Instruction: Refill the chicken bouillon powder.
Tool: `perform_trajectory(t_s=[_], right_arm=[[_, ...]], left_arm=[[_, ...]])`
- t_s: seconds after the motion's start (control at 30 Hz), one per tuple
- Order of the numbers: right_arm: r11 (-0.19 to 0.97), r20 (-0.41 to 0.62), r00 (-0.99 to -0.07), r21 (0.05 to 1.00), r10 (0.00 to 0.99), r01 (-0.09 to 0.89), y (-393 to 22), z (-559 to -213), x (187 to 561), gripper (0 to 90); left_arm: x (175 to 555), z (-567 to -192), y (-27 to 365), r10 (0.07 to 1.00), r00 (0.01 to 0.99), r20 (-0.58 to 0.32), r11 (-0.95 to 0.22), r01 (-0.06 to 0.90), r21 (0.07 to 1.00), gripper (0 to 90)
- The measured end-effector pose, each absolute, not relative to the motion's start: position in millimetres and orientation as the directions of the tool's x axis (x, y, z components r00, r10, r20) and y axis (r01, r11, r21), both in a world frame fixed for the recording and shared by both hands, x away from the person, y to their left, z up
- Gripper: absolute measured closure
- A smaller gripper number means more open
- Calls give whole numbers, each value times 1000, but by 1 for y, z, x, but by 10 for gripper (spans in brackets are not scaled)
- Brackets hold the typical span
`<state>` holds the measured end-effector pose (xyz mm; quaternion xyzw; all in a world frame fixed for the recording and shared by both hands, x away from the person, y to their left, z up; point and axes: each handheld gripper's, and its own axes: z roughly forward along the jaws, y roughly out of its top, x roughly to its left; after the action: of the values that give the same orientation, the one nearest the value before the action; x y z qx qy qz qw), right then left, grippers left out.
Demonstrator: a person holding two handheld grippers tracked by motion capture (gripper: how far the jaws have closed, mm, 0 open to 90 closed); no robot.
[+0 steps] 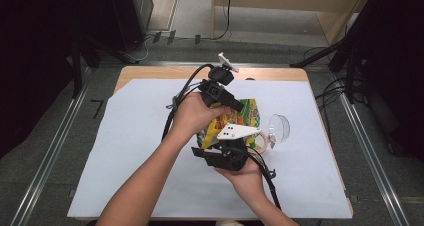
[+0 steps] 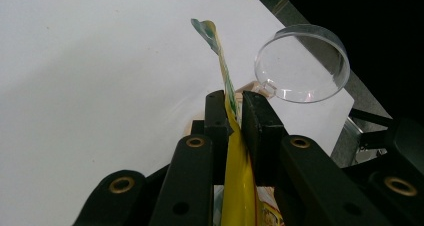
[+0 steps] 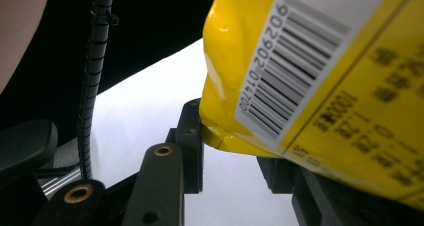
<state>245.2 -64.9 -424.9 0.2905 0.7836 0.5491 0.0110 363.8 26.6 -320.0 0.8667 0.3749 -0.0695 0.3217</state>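
White paper covers my wooden table, and over its right half I hold a yellow snack bag above the sheet with 2 grippers. My left gripper has its jaws nearly together, pinching the bag's flat sealed edge. My right gripper stands wider, jaws clamped around the bag's barcode corner. Just beside the bag lies a clear plastic cup.

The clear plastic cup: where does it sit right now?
In the high view the clear plastic cup lies tipped on its side on the white sheet, just right of the yellow snack bag held between both grippers.
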Motion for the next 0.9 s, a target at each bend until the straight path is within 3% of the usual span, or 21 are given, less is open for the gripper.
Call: perform_trajectory(t_s=[0.9], right_arm=[[216, 339, -827, 857, 447, 468, -68, -424, 250, 689]], left_arm=[[364, -317, 20, 610, 716, -339, -533, 687, 493, 819]])
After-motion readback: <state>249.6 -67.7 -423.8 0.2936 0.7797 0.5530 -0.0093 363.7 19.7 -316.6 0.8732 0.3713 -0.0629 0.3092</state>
